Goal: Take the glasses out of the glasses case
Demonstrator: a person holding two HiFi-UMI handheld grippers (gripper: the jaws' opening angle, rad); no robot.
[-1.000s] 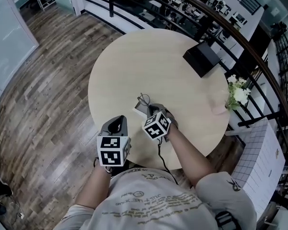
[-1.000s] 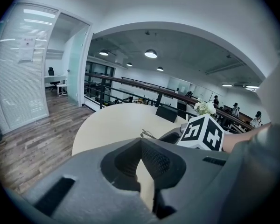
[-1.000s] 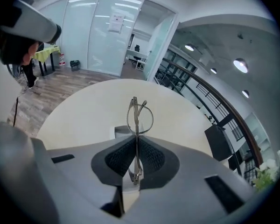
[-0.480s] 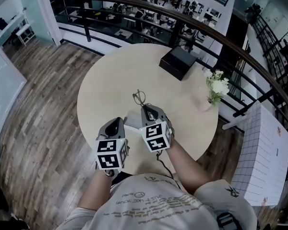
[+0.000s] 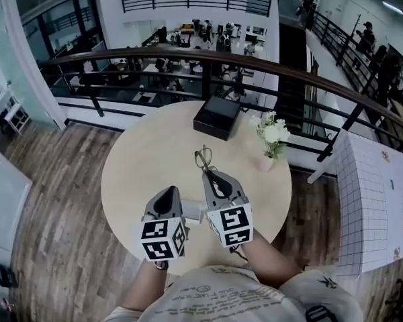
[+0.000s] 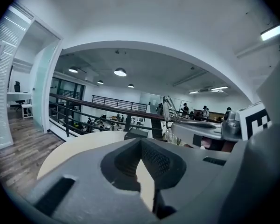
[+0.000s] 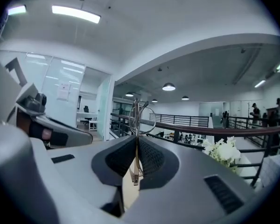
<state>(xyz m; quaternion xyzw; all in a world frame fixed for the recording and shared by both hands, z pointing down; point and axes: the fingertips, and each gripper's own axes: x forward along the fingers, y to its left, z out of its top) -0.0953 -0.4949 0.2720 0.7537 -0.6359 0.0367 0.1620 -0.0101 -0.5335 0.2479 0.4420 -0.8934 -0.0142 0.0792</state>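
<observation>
My right gripper [image 5: 207, 174] [image 7: 136, 142] is shut on the thin wire-framed glasses [image 5: 203, 158] [image 7: 140, 116]. The glasses stick up past its tips, held in the air over the round beige table [image 5: 141, 166]. The left gripper view catches the glasses [image 6: 168, 108] from the side. My left gripper [image 5: 168, 192] [image 6: 141, 144] is raised beside it, shut, with nothing between its pads. A pale sliver of the glasses case [image 5: 193, 212] shows on the table between the two grippers; the rest is hidden.
A black box [image 5: 217, 118] sits at the table's far edge. A small vase of white flowers [image 5: 269, 135] [image 7: 222, 151] stands at the far right. A dark railing [image 5: 188, 58] runs behind the table, with wooden floor [image 5: 47, 180] to the left.
The right gripper has lifted the glasses up and away from the case. Both grippers have risen, and the head view has tilted up to show more of the room.
</observation>
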